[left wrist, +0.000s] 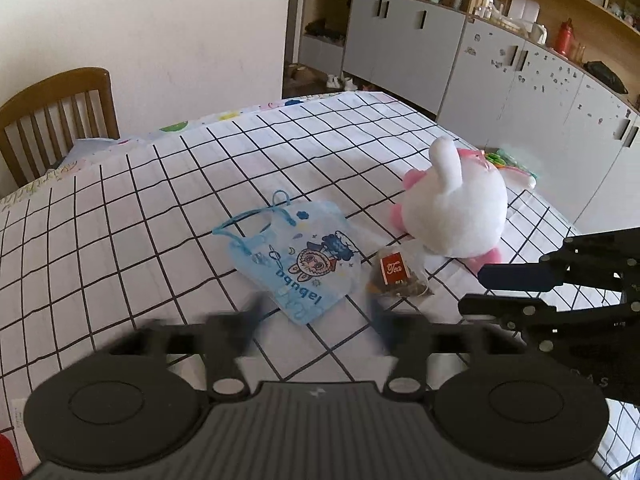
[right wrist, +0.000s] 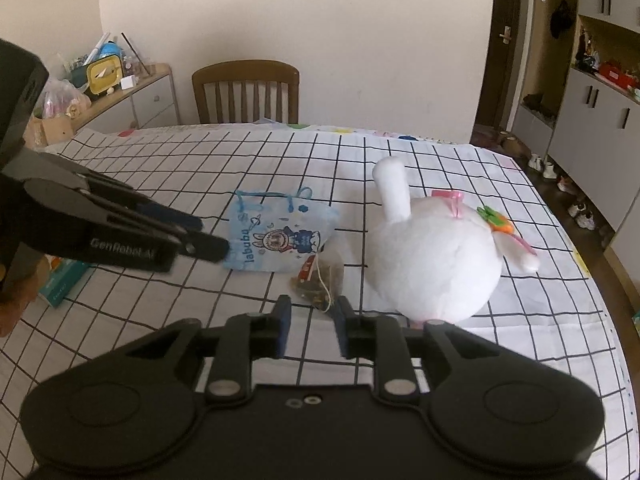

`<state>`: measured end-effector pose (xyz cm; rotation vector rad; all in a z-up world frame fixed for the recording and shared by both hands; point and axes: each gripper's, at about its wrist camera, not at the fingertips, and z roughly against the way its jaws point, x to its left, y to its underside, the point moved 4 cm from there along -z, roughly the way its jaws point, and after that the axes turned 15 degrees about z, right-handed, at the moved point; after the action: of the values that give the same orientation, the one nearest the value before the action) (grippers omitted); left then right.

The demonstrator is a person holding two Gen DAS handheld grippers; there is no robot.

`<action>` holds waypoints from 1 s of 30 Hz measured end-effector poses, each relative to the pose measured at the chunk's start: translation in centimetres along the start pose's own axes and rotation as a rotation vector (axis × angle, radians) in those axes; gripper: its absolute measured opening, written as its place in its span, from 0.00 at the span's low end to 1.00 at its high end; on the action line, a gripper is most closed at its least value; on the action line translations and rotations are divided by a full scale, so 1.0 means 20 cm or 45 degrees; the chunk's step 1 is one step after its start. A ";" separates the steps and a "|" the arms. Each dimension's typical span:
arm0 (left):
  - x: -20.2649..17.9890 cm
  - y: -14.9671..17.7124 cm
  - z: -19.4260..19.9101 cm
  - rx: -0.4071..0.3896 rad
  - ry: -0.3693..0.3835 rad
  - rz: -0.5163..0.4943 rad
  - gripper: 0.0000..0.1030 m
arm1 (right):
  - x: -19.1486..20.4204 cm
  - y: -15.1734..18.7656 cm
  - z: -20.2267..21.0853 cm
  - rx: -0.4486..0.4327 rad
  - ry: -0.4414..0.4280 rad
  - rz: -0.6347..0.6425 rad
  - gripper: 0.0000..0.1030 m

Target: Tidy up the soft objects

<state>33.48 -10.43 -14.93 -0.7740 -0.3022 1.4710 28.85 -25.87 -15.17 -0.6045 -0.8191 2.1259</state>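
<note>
While both your claws hover over the checked bench [right wrist: 460, 160], three soft things lie together near its middle.
Your left claw [left wrist: 316, 316] is spread wide and blurred, with nothing between its fingers; the blue drawstring pouch [left wrist: 296, 260] lies flat just beyond it. Your right claw [right wrist: 310, 320] stands slightly parted, gripping nothing, with the tea bag [right wrist: 318, 280] on the cloth right at its fingertips. The tea bag lies between the pouch and the white plush rabbit [right wrist: 436, 260], close to both. A wooden chair [right wrist: 246, 90] stands at the far edge.
</note>
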 end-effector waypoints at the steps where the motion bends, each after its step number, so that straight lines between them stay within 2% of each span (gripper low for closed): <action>1: 0.00 0.00 0.01 -0.023 0.005 0.005 0.87 | 0.00 0.00 0.00 -0.002 -0.006 -0.001 0.28; 3: 0.01 -0.02 0.01 -0.037 0.005 0.013 0.87 | 0.00 -0.01 0.00 -0.013 -0.024 0.001 0.41; 5: 0.02 -0.03 -0.03 -0.007 -0.002 0.008 0.87 | 0.00 -0.01 0.00 -0.039 -0.032 0.014 0.68; 8: 0.03 -0.05 -0.09 0.025 -0.024 -0.053 0.87 | 0.00 -0.03 0.00 -0.060 -0.042 0.035 0.77; 13: 0.04 -0.07 -0.18 0.036 -0.032 -0.160 0.87 | 0.00 -0.04 -0.07 -0.018 -0.085 0.064 0.82; 17: 0.06 -0.10 -0.26 0.052 -0.018 -0.209 0.96 | 0.01 -0.06 -0.12 -0.004 -0.110 0.094 0.83; 30: 0.08 -0.10 -0.41 0.095 -0.005 -0.180 0.96 | -0.02 -0.07 -0.25 0.050 -0.131 0.075 0.82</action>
<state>40.37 -11.07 -20.00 -0.6767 -0.2973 1.3435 32.98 -23.74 -17.62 -0.5075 -0.8224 2.2366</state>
